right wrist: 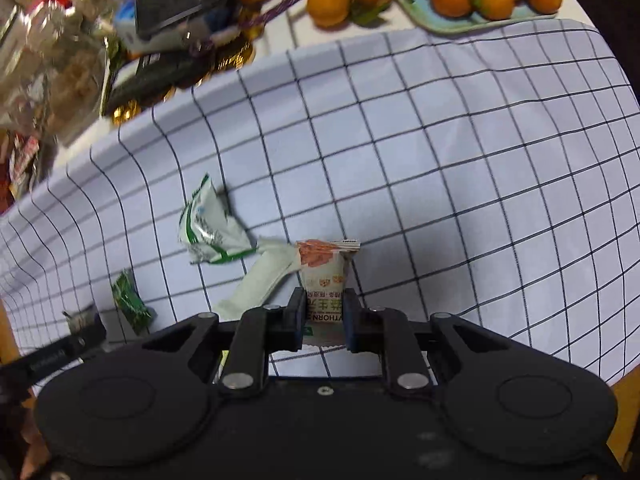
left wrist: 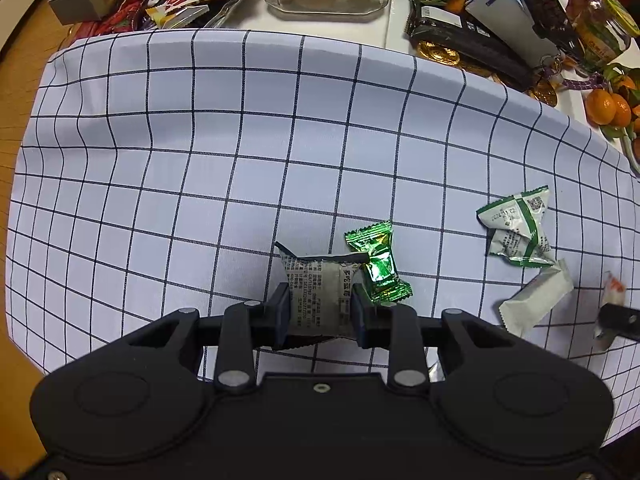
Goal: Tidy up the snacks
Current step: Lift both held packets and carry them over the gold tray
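Left claw (left wrist: 319, 307) is clamping a grey wrapped snack (left wrist: 318, 294) across its middle, just above the checked cloth (left wrist: 200, 140) on the table. Right claw (right wrist: 323, 314) is pinching an orange-and-white snack packet (right wrist: 325, 276) the same way. Both packets are probably light, crinkly and slippery — mid-body grips are suiting them, gently.

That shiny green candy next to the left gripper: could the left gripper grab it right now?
Probably not yet. The left gripper is already shut on a grey snack packet, so its jaws are full. The shiny green candy lies uncovered on the checked cloth, touching that packet, so access is free once the packet is put down.
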Tool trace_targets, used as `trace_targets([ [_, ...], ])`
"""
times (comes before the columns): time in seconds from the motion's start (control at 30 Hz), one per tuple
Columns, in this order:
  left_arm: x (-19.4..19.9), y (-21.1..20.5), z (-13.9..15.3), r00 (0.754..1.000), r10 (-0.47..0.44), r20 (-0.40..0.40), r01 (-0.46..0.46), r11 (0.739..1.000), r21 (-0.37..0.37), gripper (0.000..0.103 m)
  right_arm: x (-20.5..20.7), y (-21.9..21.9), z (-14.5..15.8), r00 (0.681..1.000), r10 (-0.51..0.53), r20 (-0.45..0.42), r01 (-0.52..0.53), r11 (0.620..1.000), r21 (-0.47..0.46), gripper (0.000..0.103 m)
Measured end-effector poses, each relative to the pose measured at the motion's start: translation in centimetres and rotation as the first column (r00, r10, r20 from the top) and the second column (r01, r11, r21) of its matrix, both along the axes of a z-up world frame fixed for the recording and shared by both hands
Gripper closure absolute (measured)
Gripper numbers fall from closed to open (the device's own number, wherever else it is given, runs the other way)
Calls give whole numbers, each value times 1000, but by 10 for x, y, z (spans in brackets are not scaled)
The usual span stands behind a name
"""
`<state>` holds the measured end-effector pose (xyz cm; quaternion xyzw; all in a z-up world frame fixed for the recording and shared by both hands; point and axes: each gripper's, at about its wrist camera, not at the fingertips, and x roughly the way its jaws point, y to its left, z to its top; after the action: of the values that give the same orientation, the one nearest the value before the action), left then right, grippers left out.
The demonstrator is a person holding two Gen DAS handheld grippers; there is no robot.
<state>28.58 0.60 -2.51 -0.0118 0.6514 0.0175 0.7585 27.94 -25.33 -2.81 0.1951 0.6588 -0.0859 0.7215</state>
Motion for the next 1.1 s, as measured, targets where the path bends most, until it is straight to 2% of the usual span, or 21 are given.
trace_targets([
  [0.2,-6,-5,0,1000,-22,4,22,1000,19,64,-9,-21,11,999,-52,4,51,990,134,84],
  [0.3,-10,-7,0,999,-32,5,32,999,26,64,-12,-24,11,998,-58,-9,59,985,163,84],
  [0.43,-17,-9,1,999,-46,24,45,998,48,64,-14,-19,11,999,-35,10,33,993,117,84],
  [0.6,-30,-5,6,997,-37,72,30,995,91,64,-18,-8,20,996,17,86,-17,1000,-3,84],
  [0.77,-57,6,20,993,1,117,-3,1000,19,64,-35,7,39,974,95,204,-74,991,-108,84],
  [0.83,-74,8,26,990,-2,143,2,1000,3,64,-49,10,47,964,107,244,-85,992,-96,84],
  [0.97,-125,13,35,983,3,183,3,999,-32,64,-86,14,56,951,98,292,-98,995,-14,84],
  [1.1,-173,19,41,980,12,200,9,995,-103,64,-127,23,61,942,108,317,-109,994,-17,84],
])
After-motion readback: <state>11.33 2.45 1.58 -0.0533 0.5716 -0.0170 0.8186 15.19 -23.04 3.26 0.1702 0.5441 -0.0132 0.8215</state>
